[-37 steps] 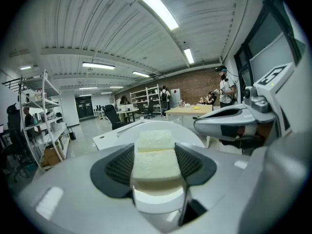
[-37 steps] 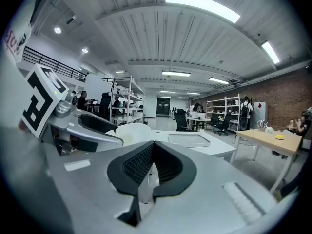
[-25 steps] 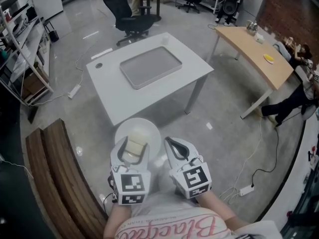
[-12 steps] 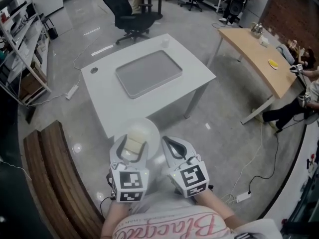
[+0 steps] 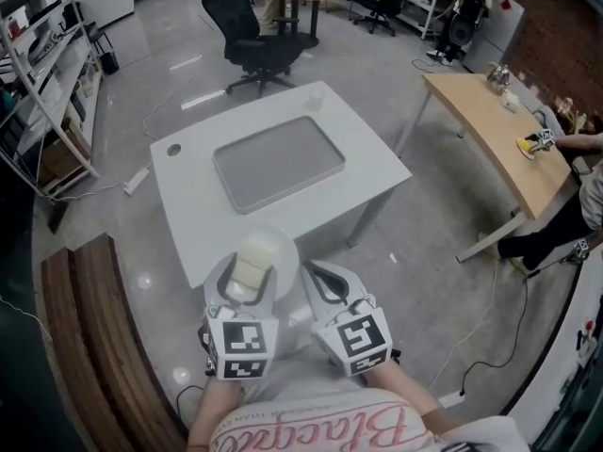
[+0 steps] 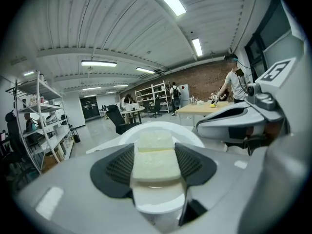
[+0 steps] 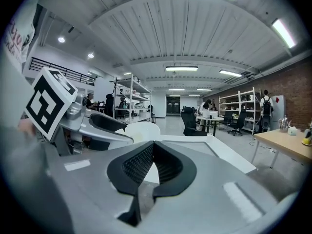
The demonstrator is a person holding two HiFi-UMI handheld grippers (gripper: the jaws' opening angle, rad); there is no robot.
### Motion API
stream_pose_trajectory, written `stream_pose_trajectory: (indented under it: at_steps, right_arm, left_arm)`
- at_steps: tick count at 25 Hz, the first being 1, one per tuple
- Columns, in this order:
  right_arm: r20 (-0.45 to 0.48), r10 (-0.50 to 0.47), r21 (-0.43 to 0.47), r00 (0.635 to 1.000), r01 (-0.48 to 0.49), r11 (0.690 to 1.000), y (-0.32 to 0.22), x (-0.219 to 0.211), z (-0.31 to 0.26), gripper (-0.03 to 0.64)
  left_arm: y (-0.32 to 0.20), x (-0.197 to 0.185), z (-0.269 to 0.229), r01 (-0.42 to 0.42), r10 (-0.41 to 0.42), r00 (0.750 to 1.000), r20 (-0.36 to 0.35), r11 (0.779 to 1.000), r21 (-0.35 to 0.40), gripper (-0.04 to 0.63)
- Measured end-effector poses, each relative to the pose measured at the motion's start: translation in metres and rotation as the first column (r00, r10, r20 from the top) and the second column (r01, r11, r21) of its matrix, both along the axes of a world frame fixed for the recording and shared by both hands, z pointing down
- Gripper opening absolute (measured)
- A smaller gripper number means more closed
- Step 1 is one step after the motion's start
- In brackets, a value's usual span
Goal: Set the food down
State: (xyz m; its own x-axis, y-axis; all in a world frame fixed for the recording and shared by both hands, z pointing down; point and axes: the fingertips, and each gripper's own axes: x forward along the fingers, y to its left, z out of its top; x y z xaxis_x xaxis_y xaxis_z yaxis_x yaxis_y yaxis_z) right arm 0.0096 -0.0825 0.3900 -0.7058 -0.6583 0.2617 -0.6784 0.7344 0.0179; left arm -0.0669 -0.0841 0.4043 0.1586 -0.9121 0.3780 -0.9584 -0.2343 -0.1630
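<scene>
My left gripper point(image 5: 247, 275) is shut on a pale rectangular food block point(image 5: 250, 269), its pads against the block's two sides. A white round plate point(image 5: 277, 244) shows under and beyond the block, held off the floor with it. In the left gripper view the food block point(image 6: 153, 163) fills the gap between the pads, with the plate point(image 6: 191, 134) behind it. My right gripper point(image 5: 323, 284) hangs beside it, shut and empty, and its pads meet in the right gripper view point(image 7: 153, 161). The white table point(image 5: 193, 210) with a grey tray point(image 5: 277, 161) stands just ahead.
A curved wooden bench point(image 5: 99, 347) runs along the left. A black office chair point(image 5: 256, 47) stands beyond the table, metal shelves point(image 5: 38, 83) at the far left. At the right is a wooden desk point(image 5: 490, 121) with a person point(image 5: 586, 191). Cables lie on the floor.
The white table has come nearer to both grippers. The left gripper's hold on the food and the right gripper's shut jaws look the same.
</scene>
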Motion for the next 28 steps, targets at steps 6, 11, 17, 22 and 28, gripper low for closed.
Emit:
stream_pose_trajectory:
  at_steps: [6,11,17,22,28]
  right_arm:
    - [0.009,0.005,0.002,1.000,-0.005,1.000,-0.025,0.009,-0.001,0.002]
    - [0.024,0.016,-0.008,1.000,-0.016,1.000,-0.042,0.015,0.002,0.002]
    - [0.029,0.015,-0.016,0.999,-0.015,1.000,-0.063,0.010,0.008,0.002]
    - [0.014,0.013,-0.025,1.000,-0.013,1.000,-0.090,0.002,0.017,0.002]
    - [-0.005,0.033,-0.050,0.999,-0.033,0.998,-0.129,0.002,0.021,0.002]
  left_arm:
    - [-0.027,0.006,-0.005,0.000,0.000,1.000,0.010,1.000,0.007,0.259]
    - [-0.041,0.009,0.003,0.000,0.000,1.000,0.007,1.000,-0.008,0.259]
    - [-0.059,0.002,0.012,0.005,-0.005,1.000,0.011,1.000,-0.026,0.259]
    - [-0.092,-0.008,0.023,0.009,-0.009,1.000,0.008,0.999,-0.038,0.259]
    - [-0.145,-0.016,0.031,-0.009,0.009,1.000,0.015,0.998,-0.056,0.259]
